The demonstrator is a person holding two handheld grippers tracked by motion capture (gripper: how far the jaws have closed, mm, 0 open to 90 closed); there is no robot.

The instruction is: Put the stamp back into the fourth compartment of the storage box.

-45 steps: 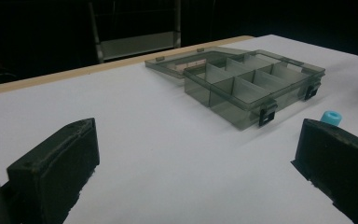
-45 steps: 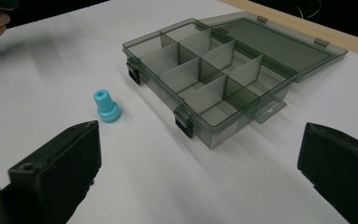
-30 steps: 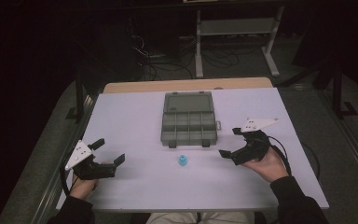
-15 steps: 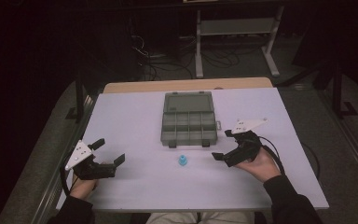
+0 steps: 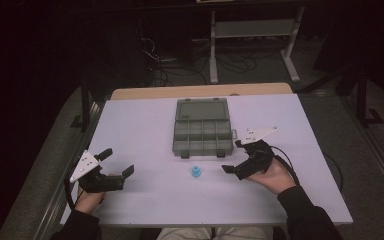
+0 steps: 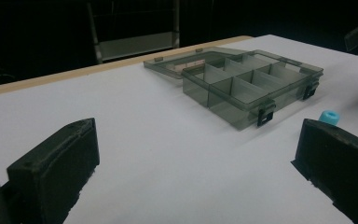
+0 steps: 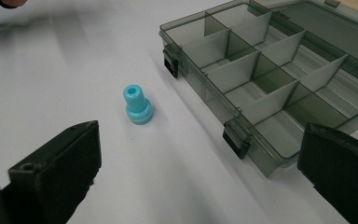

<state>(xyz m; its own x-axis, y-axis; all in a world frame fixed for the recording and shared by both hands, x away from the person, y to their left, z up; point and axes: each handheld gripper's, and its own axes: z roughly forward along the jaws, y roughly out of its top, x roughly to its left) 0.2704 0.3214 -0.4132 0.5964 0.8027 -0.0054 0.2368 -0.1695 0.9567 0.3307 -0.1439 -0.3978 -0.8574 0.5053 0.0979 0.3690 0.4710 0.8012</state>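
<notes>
Gaping right hand-held gripper (image 5: pixel 234 156) near ribbed blue plastic plug (image 5: pixel 196 172), smoky translucent compartment box (image 5: pixel 201 128).

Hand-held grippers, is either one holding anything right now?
No. The left hand-held gripper and right hand-held gripper are both open and empty; the blue piece stands untouched.

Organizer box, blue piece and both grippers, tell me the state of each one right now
Organizer box: lid open and laid flat behind it, compartments empty, front latches undone.
Blue piece: standing upright on the white table, in front of the box, apart from it, untouched.
Right gripper: open, holding nothing, pointed toward the blue piece.
Left gripper: open, holding nothing, at the table's left edge.
</notes>
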